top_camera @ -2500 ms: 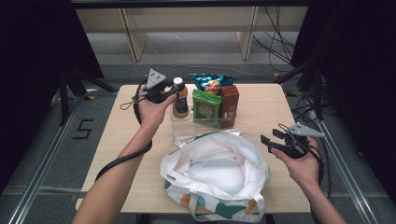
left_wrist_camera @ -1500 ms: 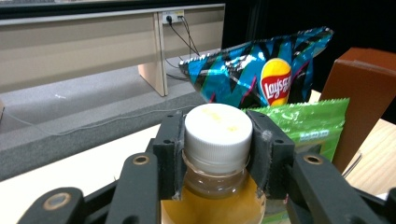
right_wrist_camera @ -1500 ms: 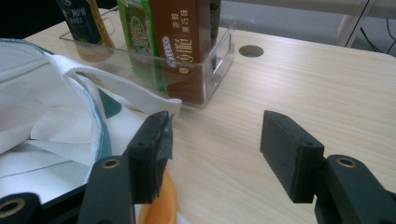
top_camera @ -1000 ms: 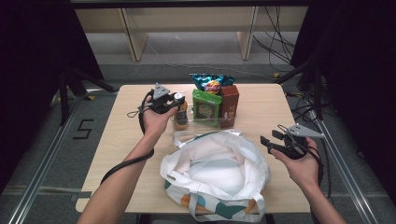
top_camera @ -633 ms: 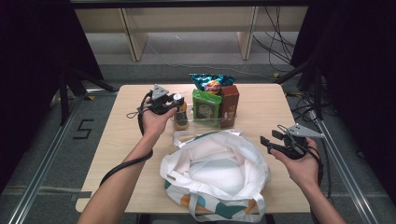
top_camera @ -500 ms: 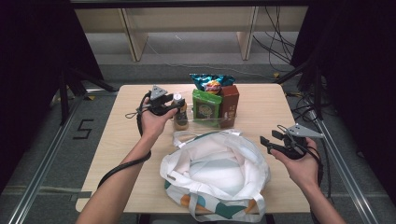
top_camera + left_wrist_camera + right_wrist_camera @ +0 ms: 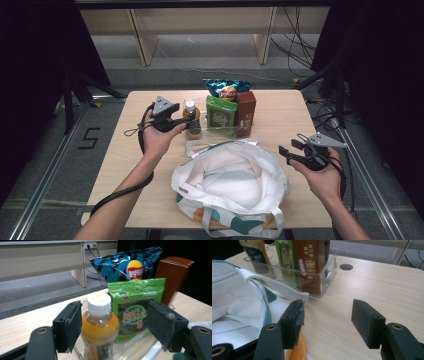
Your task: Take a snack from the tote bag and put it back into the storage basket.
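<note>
An orange-juice bottle point(image 7: 192, 120) point(image 7: 100, 322) with a white cap stands upright at the left end of a clear plastic bin point(image 7: 227, 132) point(image 7: 329, 270). My left gripper point(image 7: 186, 119) point(image 7: 115, 327) is level with it. Its jaws have just been opening and now stand wide, with the bottle between them close to the left pad and well off the right one. Beside the bottle stand a green pouch point(image 7: 218, 112) point(image 7: 136, 312) and a brown carton point(image 7: 246, 107) point(image 7: 308, 260). My right gripper point(image 7: 290, 152) point(image 7: 327, 320) hovers open and empty over the table's right side.
A blue chips bag point(image 7: 227, 89) point(image 7: 125, 263) stands behind the bin. A white tote bag point(image 7: 235, 185) point(image 7: 234, 302) lies open at the front middle, its handle near the bin. The wooden table point(image 7: 280, 115) has a cable hole point(image 7: 346, 266) beyond the bin.
The left gripper came down with the bottle to the bin, then its jaws spread off the bottle and the hand drew back slightly leftward. The right gripper has stayed still.
</note>
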Motion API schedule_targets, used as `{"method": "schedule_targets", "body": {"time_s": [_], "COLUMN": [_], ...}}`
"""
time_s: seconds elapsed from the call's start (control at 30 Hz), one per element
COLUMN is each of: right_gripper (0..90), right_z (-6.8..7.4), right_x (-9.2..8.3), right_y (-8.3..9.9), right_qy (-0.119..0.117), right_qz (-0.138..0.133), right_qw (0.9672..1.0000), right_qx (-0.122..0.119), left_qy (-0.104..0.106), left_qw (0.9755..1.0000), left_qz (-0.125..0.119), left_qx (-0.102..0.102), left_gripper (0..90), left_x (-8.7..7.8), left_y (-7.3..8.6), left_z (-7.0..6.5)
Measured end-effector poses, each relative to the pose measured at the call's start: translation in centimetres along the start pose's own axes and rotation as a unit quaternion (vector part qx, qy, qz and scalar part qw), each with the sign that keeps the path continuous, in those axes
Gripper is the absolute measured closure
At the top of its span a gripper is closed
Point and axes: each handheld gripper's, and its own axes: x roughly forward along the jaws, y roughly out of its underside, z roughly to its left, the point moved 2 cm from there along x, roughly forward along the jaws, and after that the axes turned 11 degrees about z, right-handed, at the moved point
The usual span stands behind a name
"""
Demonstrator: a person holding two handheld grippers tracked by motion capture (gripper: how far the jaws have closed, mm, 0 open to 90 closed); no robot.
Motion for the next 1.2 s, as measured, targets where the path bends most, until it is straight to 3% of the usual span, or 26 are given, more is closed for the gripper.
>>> {"method": "schedule_targets", "body": {"time_s": [0.23, 0.43, 0.53, 0.57, 0.6, 0.83, 1.0, 1.1, 1.2], "right_gripper": [43.3, 43.3, 43.3, 43.3, 43.3, 43.3, 43.3, 43.3, 43.3], "right_z": [0.0, 0.0, 0.2, -0.1, -0.1, -0.1, -0.1, -0.1, 0.2], "right_x": [0.0, 0.0, -0.1, 0.0, 0.0, 0.0, 0.2, 0.1, 0.0], "right_y": [-0.1, -0.1, -0.1, -0.1, -0.1, -0.1, 0.0, 0.0, 0.1], "right_qy": [0.010, 0.010, 0.002, 0.013, 0.012, 0.014, 0.016, 0.013, 0.003], "right_qz": [-0.002, -0.001, -0.002, -0.010, -0.009, -0.002, -0.010, -0.004, 0.006], "right_qw": [0.9999, 0.9999, 1.0000, 0.9998, 0.9999, 0.9998, 0.9997, 0.9998, 0.9999], "right_qx": [-0.010, -0.009, 0.008, -0.011, -0.006, -0.012, -0.017, -0.012, 0.008], "left_qy": [0.013, 0.024, 0.034, 0.037, 0.036, 0.048, 0.048, 0.046, 0.051], "left_qw": [0.9999, 0.9997, 0.9994, 0.9993, 0.9993, 0.9989, 0.9988, 0.9989, 0.9987], "left_qz": [0.000, 0.000, -0.003, -0.004, -0.001, 0.001, 0.000, -0.003, 0.001], "left_qx": [-0.009, 0.003, 0.008, 0.010, 0.010, 0.003, 0.000, -0.003, -0.007], "left_gripper": [27.9, 27.9, 27.6, 27.6, 27.7, 28.3, 28.4, 28.5, 28.7], "left_x": [-2.9, -4.9, -5.8, -6.0, -6.3, -7.4, -8.1, -8.6, -8.7], "left_y": [1.9, 3.3, 4.2, 4.5, 4.8, 7.2, 7.7, 8.0, 8.8], "left_z": [-0.7, -1.6, -2.1, -2.3, -2.5, -3.5, -3.7, -3.6, -3.8]}}
